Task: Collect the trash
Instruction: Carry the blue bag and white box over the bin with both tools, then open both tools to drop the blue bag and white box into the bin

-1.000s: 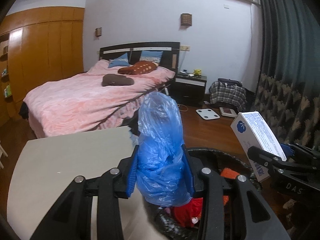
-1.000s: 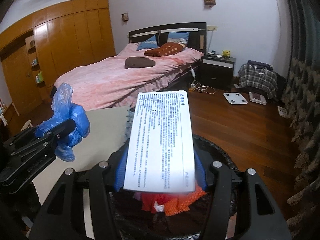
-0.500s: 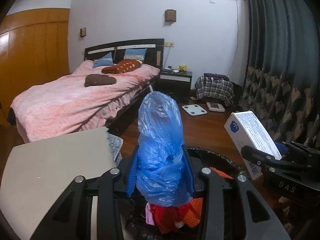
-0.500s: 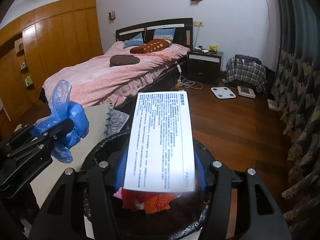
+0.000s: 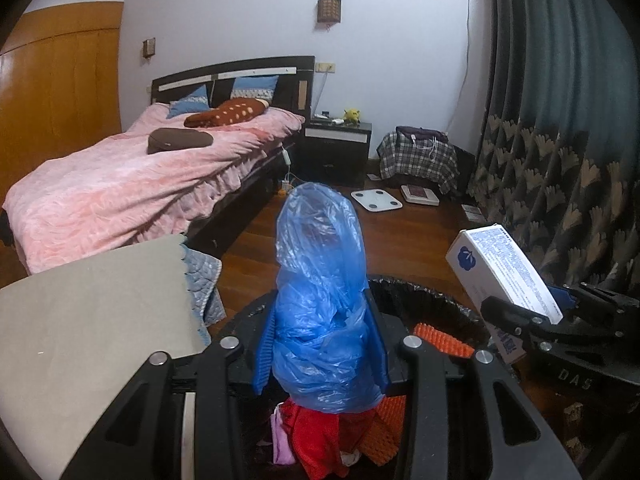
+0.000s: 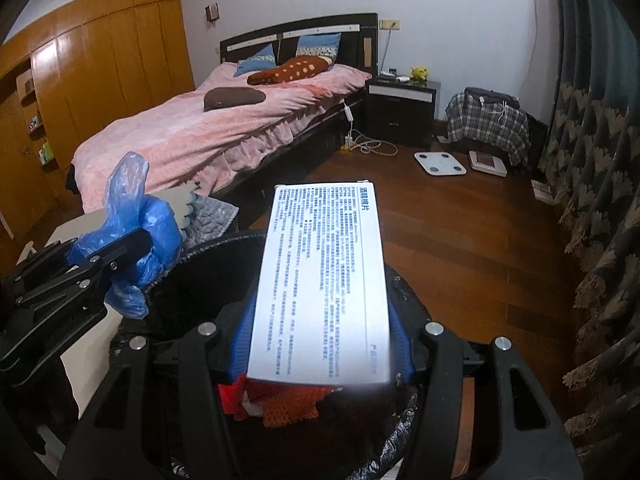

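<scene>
- Gripping a crumpled blue plastic bag [image 5: 320,300], the left tongs [image 5: 320,344] hover above the black-lined bin [image 5: 432,300].
- Right tongs [image 6: 320,344] clamp a white printed box [image 6: 320,280] over that bin.

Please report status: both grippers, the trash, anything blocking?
Left gripper shut on blue plastic bag. Right gripper shut on white box. Both over black-lined bin. Nothing blocking.

A bedroom in a home.
A bed [image 6: 224,136] with a pink cover and pillows [image 6: 292,70] is standing against the white wall, a nightstand [image 6: 402,110] is sitting beside it, wooden wardrobes [image 6: 100,80] are lining one side, dark curtains [image 6: 592,120] are hanging, and a bathroom scale [image 6: 440,163] is lying on the wood floor [image 6: 460,240].
</scene>
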The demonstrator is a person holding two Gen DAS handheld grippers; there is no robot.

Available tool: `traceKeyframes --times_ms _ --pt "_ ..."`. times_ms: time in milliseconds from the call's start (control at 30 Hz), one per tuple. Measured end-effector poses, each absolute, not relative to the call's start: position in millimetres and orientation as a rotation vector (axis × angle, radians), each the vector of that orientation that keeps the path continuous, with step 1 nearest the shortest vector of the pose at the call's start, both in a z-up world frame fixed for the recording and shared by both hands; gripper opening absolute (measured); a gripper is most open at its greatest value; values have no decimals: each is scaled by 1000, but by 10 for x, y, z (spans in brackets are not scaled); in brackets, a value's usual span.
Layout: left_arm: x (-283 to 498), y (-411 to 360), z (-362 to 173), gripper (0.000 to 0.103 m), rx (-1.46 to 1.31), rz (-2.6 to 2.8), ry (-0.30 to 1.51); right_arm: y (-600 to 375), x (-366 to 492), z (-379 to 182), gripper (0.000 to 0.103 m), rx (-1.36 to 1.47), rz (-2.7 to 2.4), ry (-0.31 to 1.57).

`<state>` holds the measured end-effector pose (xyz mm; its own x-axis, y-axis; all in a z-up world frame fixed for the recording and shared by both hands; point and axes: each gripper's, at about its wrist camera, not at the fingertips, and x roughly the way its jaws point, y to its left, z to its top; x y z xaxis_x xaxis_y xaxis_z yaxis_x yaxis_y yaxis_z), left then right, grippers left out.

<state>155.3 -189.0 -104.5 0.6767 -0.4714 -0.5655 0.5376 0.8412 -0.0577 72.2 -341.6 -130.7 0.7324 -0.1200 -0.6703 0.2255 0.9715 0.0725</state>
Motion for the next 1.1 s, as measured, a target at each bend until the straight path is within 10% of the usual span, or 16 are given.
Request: traceKeyframes --times_ms 167,633,1100 --pt "1662 -1927 -1143 54 116 -611 665 -3413 800 -1446 77 127 -195 769" --pt "1598 -1591 -902 96 80 -539 628 -3353 575 -1225 97 122 -229 726" --pt "1269 -1066 -466 97 91 -441 560 -2957 369 -632 98 122 -125 664"
